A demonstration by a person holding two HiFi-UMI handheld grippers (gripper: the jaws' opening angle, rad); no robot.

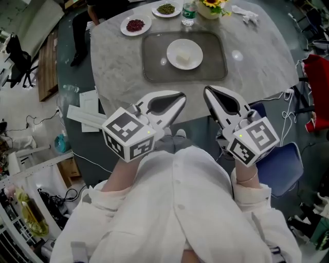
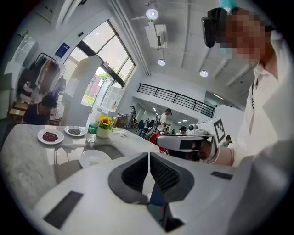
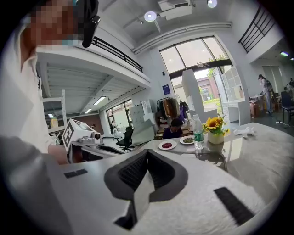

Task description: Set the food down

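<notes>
At the near edge of the table [image 1: 115, 77], the left gripper [image 1: 178, 97] and the right gripper [image 1: 207, 92] are held side by side, with their tips near each other but not touching. On each gripper the jaws are closed pad to pad, with nothing between them. Beyond the tips, a grey tray [image 1: 154, 64] lies at the table's centre. A white plate [image 1: 171, 51] sits mid-tray and carries the food [image 1: 185, 57], a pale block. Along the far edge stand a dish of red beans [image 1: 125, 30], a dish of green beans [image 1: 155, 11], a water bottle [image 1: 188, 14] and a flower pot [image 1: 211, 9].
</notes>
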